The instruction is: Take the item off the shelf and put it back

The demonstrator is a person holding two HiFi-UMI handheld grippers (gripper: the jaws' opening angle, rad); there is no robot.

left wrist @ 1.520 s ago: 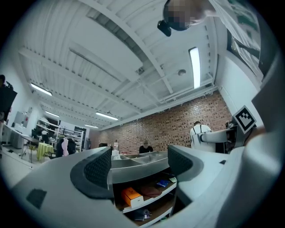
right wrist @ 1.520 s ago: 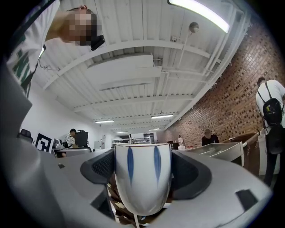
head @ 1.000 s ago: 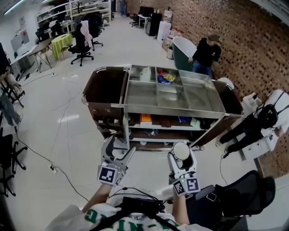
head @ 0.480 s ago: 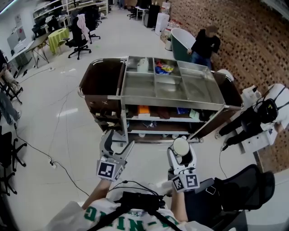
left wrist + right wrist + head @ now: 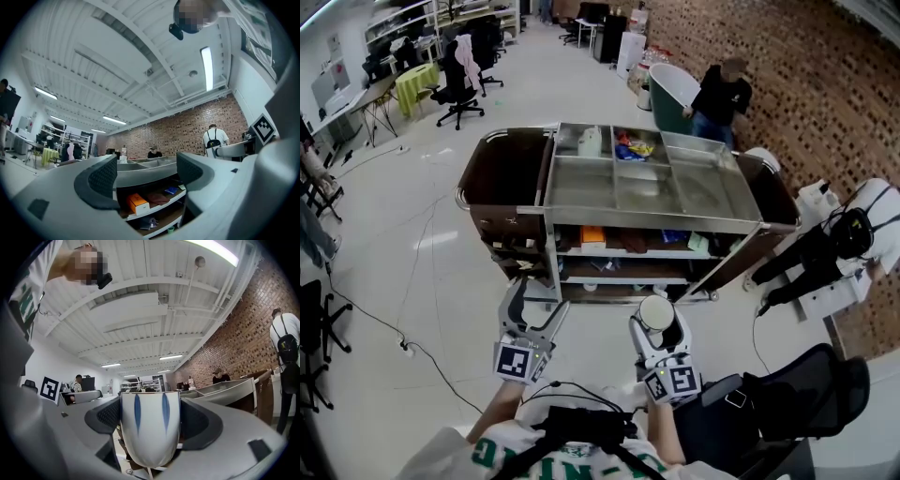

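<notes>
We stand on a pale floor (image 5: 412,281) facing a wide cart (image 5: 581,187) with a steel top split into compartments and dark side panels. Behind it, a person (image 5: 719,89) in dark clothes stands near the brick wall (image 5: 825,84). Under the steel top runs a shelf (image 5: 628,253) crowded with small goods, and a lower shelf (image 5: 619,278) sits beneath it.

Our left gripper (image 5: 534,307) hangs in front of the cart's left half, well short of it. Its jaws stand apart with nothing between them, and through the gap we see the shelves.

Our right gripper (image 5: 657,328) is beside it, also clear of the cart, and is clamped on a cup (image 5: 150,427). The cup is white with two blue streaks, upright, with a pad pressed on each side. It is off the shelf, in the air in front of the cart.

An orange box (image 5: 592,235) lies on the upper shelf towards the left, and bright packets (image 5: 630,147) sit in a far top compartment.
</notes>
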